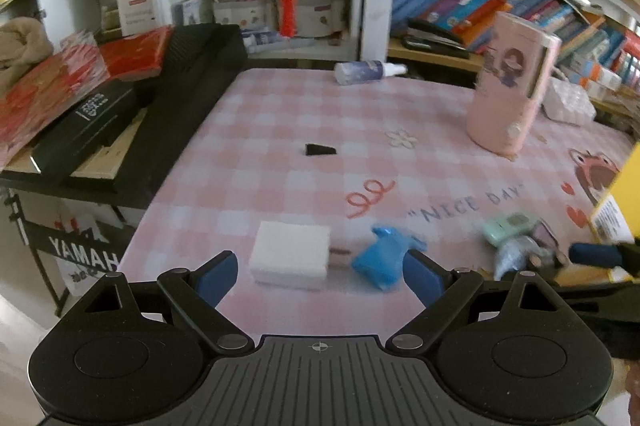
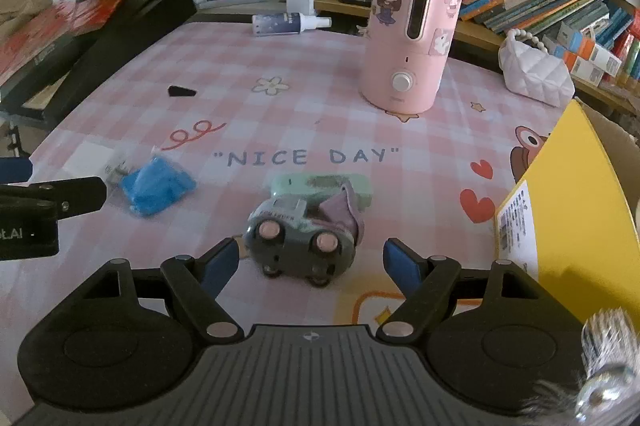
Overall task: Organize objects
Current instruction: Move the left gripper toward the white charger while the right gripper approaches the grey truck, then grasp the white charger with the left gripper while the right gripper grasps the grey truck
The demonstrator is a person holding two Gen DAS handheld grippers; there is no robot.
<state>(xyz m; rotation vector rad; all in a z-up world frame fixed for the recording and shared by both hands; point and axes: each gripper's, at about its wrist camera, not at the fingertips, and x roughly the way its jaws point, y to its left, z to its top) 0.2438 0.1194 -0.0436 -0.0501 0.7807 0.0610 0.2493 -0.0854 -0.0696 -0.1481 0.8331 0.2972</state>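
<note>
The desk (image 2: 304, 66), under a pink checked cloth printed "NICE DAY", carries everything. On its right edge stands a yellow box (image 2: 568, 210), open side unseen, likely the place for loose things. Toward the back a pink humidifier (image 2: 412, 26) stands upright, with a white quilted pouch (image 2: 536, 74) to its right and a spray bottle (image 2: 290, 23) lying on its side near the shelf.

Near the front, a toy car (image 2: 298, 238) lies just before the right tongs (image 2: 310, 262), whose jaws stand apart with nothing in them; the car sits between them but slightly ahead, touching a mint case (image 2: 320, 186) behind it. Further left are a blue packet (image 1: 382, 260) and a white block (image 1: 290, 254), both just ahead of the left tongs (image 1: 320, 272), also spread wide and holding nothing. The block lies between those jaws, the packet near the right one. A small black wedge (image 1: 319, 149) lies alone mid-desk.

The step looks like the approach to a first pick, nothing gathered yet. The right tongs would need to go forward until the car's body is between the pads, then close across its narrow width, taking care not to catch the mint case.
</note>
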